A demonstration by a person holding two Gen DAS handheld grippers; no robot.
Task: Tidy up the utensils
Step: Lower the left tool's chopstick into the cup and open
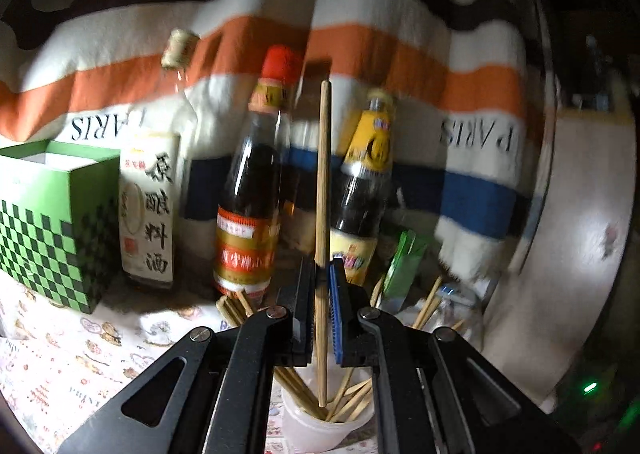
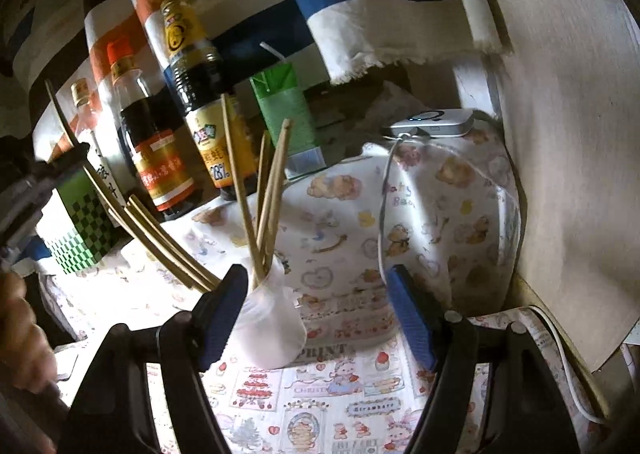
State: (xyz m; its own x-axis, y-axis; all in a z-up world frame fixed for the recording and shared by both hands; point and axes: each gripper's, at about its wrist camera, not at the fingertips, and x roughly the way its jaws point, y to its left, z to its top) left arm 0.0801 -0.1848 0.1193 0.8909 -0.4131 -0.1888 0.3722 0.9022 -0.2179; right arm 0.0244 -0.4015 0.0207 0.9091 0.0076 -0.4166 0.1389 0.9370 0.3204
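left gripper [image 1: 322,294]: jaws clamped on one upright chopstick [image 1: 323,181] above cup [image 1: 320,430] | right gripper [image 2: 316,310]: jaws wide, empty, cup [image 2: 272,330] beside left pad | chopstick: light, stiff, slick; judged best gripped mid-shaft | cup tips easily

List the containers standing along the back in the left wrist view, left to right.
Green checkered box → white-label bottle → red-cap bottle → yellow-label bottle → green carton.
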